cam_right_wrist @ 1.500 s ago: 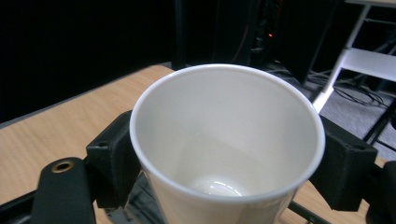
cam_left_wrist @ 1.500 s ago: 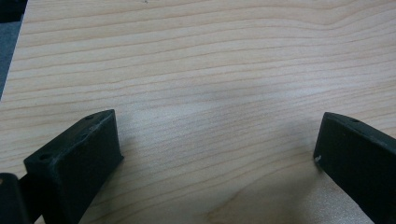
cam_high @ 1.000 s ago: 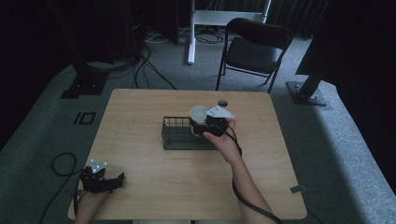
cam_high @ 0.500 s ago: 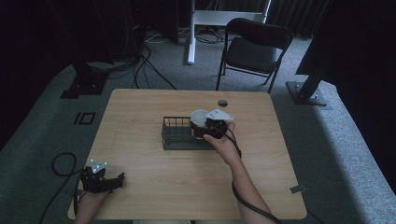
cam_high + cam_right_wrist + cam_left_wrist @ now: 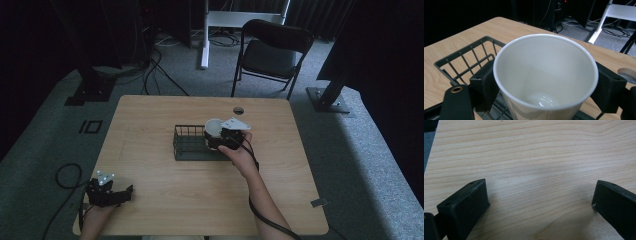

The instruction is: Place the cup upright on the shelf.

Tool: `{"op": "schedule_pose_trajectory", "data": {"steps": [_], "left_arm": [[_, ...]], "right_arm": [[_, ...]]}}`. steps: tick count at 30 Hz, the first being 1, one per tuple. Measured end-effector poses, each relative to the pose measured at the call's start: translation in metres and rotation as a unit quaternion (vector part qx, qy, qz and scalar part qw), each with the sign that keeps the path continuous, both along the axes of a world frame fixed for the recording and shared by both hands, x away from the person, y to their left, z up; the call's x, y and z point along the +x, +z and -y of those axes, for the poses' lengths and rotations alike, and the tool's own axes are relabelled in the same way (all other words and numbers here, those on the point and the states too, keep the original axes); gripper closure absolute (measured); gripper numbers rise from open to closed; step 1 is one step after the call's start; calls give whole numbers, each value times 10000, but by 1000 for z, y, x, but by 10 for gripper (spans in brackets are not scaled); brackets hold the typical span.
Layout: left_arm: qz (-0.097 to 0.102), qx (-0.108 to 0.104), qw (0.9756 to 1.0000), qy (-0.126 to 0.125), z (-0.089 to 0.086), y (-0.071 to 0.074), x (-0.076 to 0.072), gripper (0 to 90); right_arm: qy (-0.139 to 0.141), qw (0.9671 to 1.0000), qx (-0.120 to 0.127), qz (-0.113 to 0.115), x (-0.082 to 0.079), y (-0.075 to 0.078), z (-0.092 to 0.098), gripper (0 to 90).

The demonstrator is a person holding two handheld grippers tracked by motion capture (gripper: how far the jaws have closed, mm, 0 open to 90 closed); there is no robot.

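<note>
Wooden table [image 5: 165, 200] first, with a dark wire basket [image 5: 190, 143] sitting mid-table. Over its right end the right gripper [image 5: 220, 140] clamps a plain white cup [image 5: 545, 75], upright, empty, glossy inside. Left gripper [image 5: 107, 192] rests at the near-left corner, jaws spread wide over bare wood.

In the right gripper view the white cup [image 5: 545, 77] hides the wire basket's [image 5: 461, 58] middle, and the bottom edge cuts off the cup's base. Darkness swallows the room's far left.
</note>
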State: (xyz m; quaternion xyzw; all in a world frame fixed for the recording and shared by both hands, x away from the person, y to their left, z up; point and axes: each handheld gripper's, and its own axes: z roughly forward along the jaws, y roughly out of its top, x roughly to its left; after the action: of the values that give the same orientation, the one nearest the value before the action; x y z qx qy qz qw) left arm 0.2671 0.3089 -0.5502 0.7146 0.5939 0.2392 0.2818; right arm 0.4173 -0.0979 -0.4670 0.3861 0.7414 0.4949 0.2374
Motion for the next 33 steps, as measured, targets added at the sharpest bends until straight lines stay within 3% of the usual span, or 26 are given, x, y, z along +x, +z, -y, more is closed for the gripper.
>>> {"op": "schedule_pose_trajectory", "data": {"steps": [5, 33], "left_arm": [[-2, 2, 10000, 0, 0, 0, 0, 7], [0, 3, 10000, 1, 0, 0, 0, 7]], "right_arm": [[45, 9999, 140, -51, -2, 2, 2, 125], [149, 9998, 100, 77, -23, 3, 27, 122]]}}
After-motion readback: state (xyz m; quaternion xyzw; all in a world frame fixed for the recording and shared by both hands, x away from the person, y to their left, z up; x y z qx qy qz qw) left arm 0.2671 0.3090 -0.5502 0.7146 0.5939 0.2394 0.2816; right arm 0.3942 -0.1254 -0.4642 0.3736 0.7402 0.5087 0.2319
